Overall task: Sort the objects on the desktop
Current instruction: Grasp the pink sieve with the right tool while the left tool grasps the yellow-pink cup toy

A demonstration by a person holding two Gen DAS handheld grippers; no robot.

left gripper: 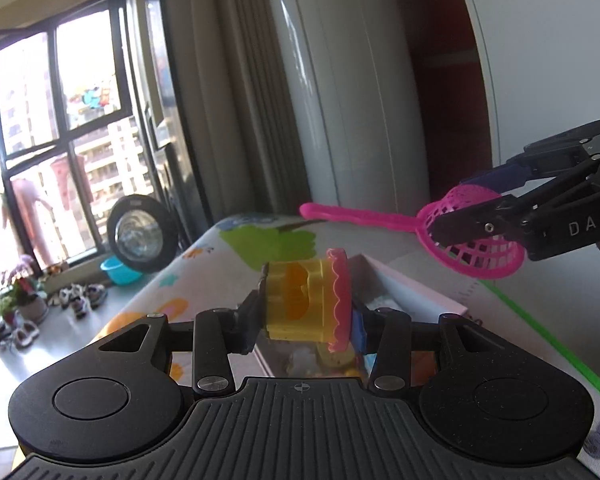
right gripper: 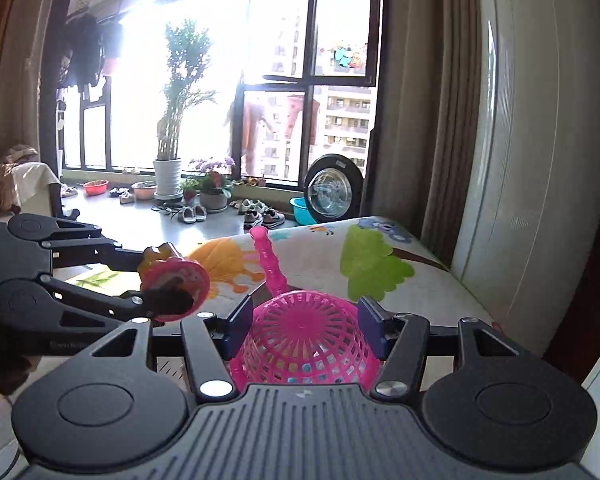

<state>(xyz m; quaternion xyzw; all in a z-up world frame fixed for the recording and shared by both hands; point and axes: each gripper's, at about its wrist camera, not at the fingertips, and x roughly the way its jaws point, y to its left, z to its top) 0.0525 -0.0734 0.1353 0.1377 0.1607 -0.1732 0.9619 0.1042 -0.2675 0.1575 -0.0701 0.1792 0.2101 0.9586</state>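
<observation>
The yellow toy cup with a pink scalloped rim sat clamped sideways between the left gripper jaws. The pink mesh scoop was pinched between the right gripper jaws, handle pointing away, both raised above the patterned table.

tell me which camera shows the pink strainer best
The left wrist view: the pink strainer appears side-on there, with its whole handle and mesh bowl clamped in the right gripper. The right wrist view shows the bowl close up from behind, with the handle foreshortened, pointing away.
</observation>
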